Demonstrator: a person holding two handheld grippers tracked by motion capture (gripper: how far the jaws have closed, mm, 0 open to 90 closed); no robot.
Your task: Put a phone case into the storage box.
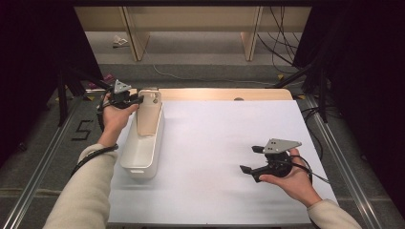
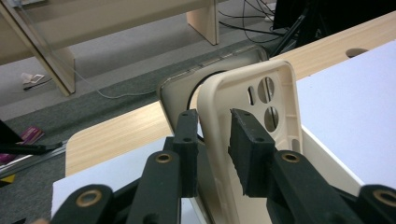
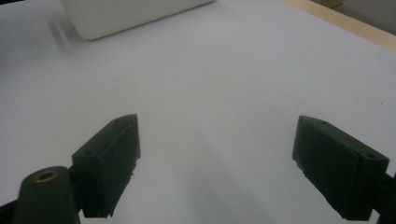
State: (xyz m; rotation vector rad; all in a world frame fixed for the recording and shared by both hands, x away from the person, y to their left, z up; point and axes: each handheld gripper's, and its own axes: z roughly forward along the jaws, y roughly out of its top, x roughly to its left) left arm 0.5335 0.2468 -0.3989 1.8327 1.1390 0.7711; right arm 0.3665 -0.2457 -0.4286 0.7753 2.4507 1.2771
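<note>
The left hand-held gripper [image 2: 212, 144] stands at the far end of the white bin [image 1: 143, 157], its jaws straddling a cream phone case [image 2: 252, 107] that rests upright in that end of the bin, with a second, greyer case [image 2: 175, 95] just behind it. In the left gripper view a visible gap separates the right pad from the cream case; the left pad sits beyond its far side, contact not confirmed — the jaws read as slightly apart, not clamped. Judgement: the step in hand is a release or re-grip of the case against the bin's end wall. To do it well, the jaws should clear both faces fully before the hand lifts straight away, so the case is not dragged or tipped out of the bin. The right hand-held gripper [image 1: 255, 162] rests low over bare tabletop, well apart from the bin, jaws wide and empty. The tabletop [image 1: 229, 143] is a white sheet over a pale wooden board; beyond it lie grey carpet, wooden furniture legs and loose cables [image 1: 282, 47].
</note>
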